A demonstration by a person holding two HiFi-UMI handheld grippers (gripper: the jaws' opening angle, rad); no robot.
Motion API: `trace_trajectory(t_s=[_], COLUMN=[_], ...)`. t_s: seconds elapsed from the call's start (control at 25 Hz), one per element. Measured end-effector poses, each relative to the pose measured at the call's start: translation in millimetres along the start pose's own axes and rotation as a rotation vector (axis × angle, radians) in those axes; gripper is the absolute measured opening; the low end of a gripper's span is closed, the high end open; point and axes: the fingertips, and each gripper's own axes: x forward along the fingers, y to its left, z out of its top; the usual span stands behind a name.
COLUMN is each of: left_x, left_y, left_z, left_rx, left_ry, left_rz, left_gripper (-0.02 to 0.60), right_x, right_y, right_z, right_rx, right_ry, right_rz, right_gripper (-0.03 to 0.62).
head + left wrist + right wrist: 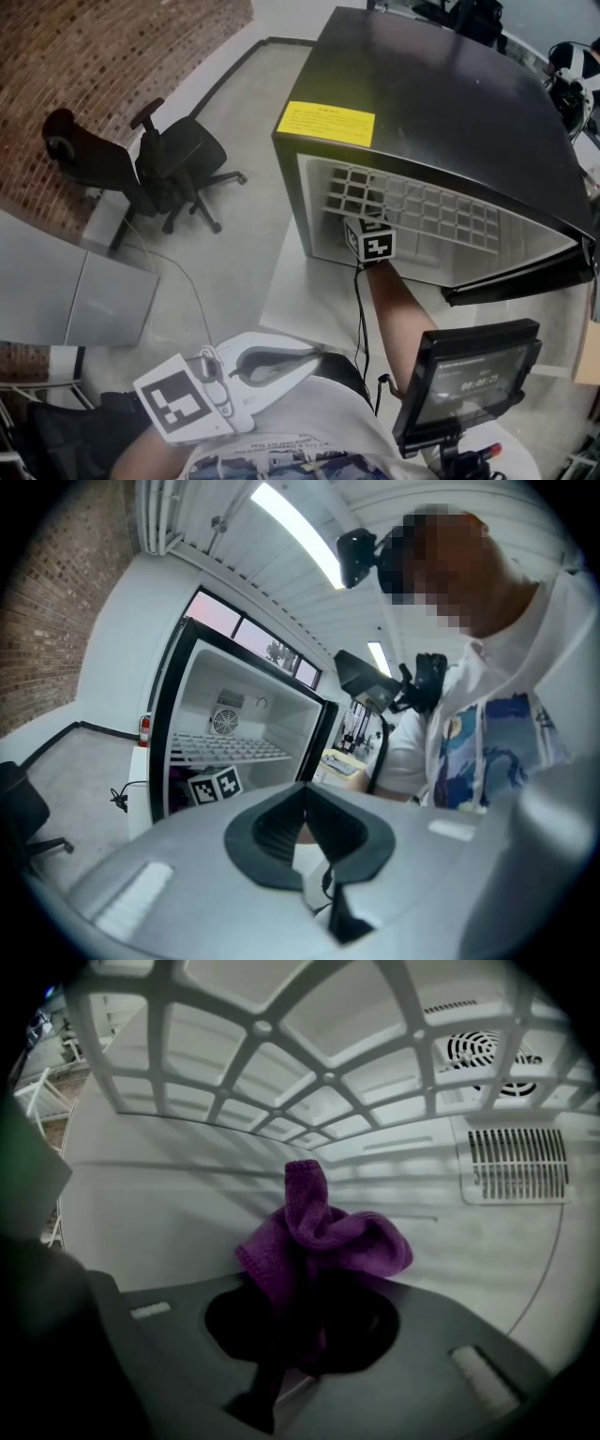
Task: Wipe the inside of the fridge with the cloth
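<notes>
1. Room. A concrete floor [234, 253] meets a brick wall [103, 66] at the upper left of the head view. A black office chair [159, 169] stands on the floor, well apart from the fridge.

2. Fridge. The black fridge [441, 103] stands with its door open and its white interior exposed. A yellow label [325, 120] sits on the top panel at the front left corner. One white wire shelf [412, 202] spans the compartment.

3. Screen. A dark screen [469, 380] on a mount sits at the lower right of the head view, beside the person's right forearm [398, 319].

4. Right gripper. The forearm reaches into the fridge opening, and the marker cube [370, 239] sits at the front edge below the shelf. In the right gripper view, the right gripper [302, 1335] has its fingers clamped on the cloth.

5. Left gripper. The left gripper [305, 361] is held low against the person's torso, outside the fridge. Its fingers are together with nothing between them.

6. Cloth. The purple cloth [319, 1232] bunches out of the right gripper's fingers, inside the fridge, under the shelf and near the rear wall. Contact with the wall cannot be determined.

7. Rear wall fittings. A round fan grille [492, 1054] sits above a louvred vent [518, 1162], to the right of the cloth.
</notes>
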Motion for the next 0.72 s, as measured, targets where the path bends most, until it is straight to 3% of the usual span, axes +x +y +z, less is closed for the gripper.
trace_trajectory(t_s=[0.2, 0.72], left_x=[-1, -24], left_y=[-7, -39], left_z=[-3, -11], left_rx=[-0.003, 0.031], left_ry=[0.002, 0.013], left_rz=[-0.023, -0.115], left_gripper=[0.006, 0.006], right_x=[-12, -61], right_y=[22, 76], right_z=[-11, -33], right_rx=[-0.008, 0.005], right_ry=[0.018, 0.048], right_rz=[0.051, 0.067], right_gripper=[0.078, 0.078])
